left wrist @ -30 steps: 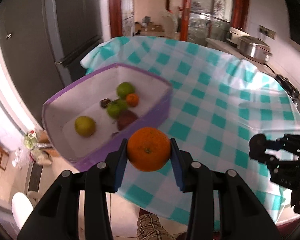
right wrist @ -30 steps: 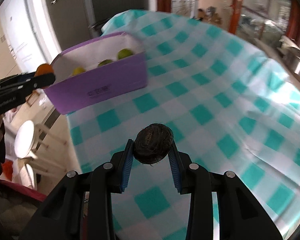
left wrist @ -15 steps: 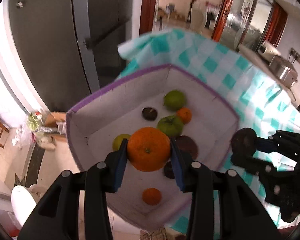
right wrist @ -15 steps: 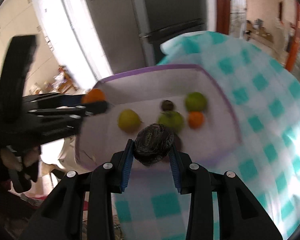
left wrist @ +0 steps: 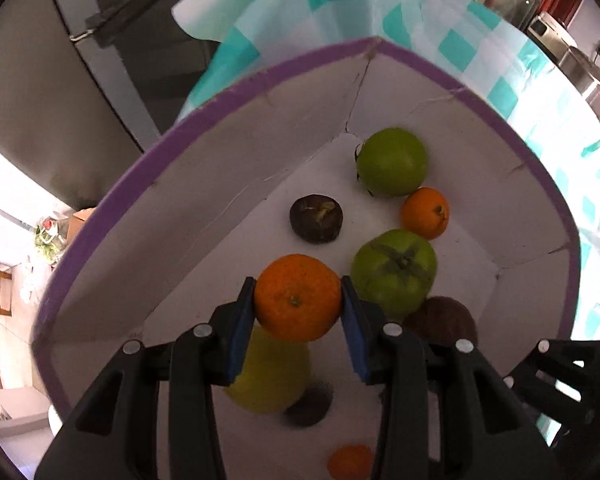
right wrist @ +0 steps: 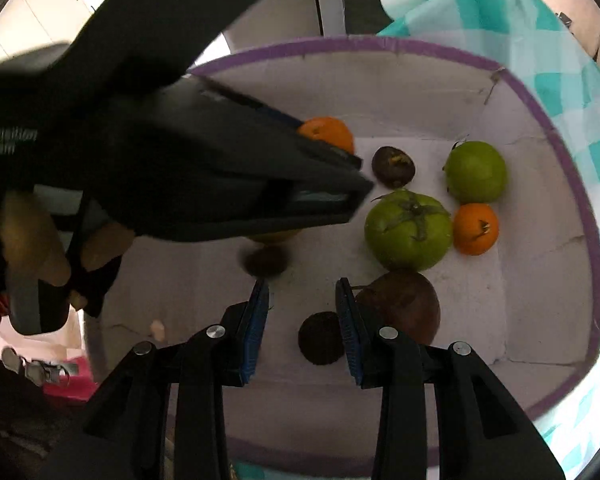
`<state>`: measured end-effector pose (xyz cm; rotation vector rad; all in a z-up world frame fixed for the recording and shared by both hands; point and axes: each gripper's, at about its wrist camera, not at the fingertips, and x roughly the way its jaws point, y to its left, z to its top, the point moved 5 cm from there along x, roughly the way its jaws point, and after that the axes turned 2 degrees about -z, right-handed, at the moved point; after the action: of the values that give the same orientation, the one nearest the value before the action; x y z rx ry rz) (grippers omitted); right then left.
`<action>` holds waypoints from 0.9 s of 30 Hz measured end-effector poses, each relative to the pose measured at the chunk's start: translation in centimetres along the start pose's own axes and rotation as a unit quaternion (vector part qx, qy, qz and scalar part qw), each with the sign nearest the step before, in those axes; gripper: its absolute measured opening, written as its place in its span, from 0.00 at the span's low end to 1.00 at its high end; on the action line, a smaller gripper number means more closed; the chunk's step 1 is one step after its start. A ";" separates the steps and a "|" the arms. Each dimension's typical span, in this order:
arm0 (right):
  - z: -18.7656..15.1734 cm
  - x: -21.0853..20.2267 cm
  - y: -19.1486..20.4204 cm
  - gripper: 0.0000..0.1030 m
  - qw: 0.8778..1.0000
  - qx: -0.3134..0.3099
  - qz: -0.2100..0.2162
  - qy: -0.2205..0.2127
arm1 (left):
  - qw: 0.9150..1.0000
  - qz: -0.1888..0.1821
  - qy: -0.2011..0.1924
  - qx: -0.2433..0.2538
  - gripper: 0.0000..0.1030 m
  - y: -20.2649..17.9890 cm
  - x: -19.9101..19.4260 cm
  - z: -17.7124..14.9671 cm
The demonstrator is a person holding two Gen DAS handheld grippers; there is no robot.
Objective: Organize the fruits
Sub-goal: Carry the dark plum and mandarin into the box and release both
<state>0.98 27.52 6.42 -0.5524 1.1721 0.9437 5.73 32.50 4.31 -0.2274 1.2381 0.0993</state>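
Note:
My left gripper point(left wrist: 298, 308) is shut on an orange point(left wrist: 297, 297) and holds it inside the purple-rimmed white box point(left wrist: 228, 92), above a yellow-green fruit point(left wrist: 268, 380). My right gripper point(right wrist: 302, 312) is open and empty over the box point(right wrist: 572, 184). A blurred dark round fruit point(right wrist: 265, 260) is just beyond its fingers, and another dark fruit point(right wrist: 320, 338) lies below them. The left gripper with its orange point(right wrist: 328, 133) also shows in the right wrist view. The box holds two green fruits point(right wrist: 408, 230), a small orange point(right wrist: 475, 229) and several dark fruits.
The box sits at the edge of a table under a teal-and-white checked cloth point(left wrist: 460, 28). A dark refrigerator point(left wrist: 60, 40) stands behind the box. Metal pots point(left wrist: 580, 68) are at the far right. The floor shows at the left.
Both grippers moved down into the box. My right gripper opened and let go of the dark fruit, which now appears blurred in the box. The left still holds the orange.

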 end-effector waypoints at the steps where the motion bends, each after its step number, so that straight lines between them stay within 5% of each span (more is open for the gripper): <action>1: 0.1 0.2 0.0 0.34 1.000 -0.002 0.000 0.003 | 1.000 -0.001 0.003 0.000 0.40 0.1 0.3 0.0; 10: 0.5 1.0 0.1 0.36 1.000 -0.003 0.005 0.014 | 1.000 -0.005 0.021 0.000 0.42 0.5 1.6 -0.3; 17: 0.7 0.5 -1.0 0.46 1.000 0.023 -0.006 0.008 | 1.000 0.012 0.013 0.003 0.58 0.5 1.3 -0.1; 25: -0.2 -2.6 -1.6 0.69 0.999 0.027 -0.028 -0.020 | 0.998 0.048 -0.027 -0.010 0.66 0.4 -0.6 -0.1; 26: -0.2 -3.1 -1.8 0.74 0.999 0.029 -0.034 -0.024 | 0.998 0.045 -0.040 -0.017 0.69 0.4 -1.3 -0.1; 27: -0.2 -3.8 -2.2 0.78 0.998 0.033 -0.043 -0.033 | 0.997 0.041 -0.065 -0.029 0.83 0.3 -2.5 -0.2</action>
<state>2.42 24.96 9.72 -0.5104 1.1077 0.8399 4.69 32.86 6.56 -0.2170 1.1159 0.2181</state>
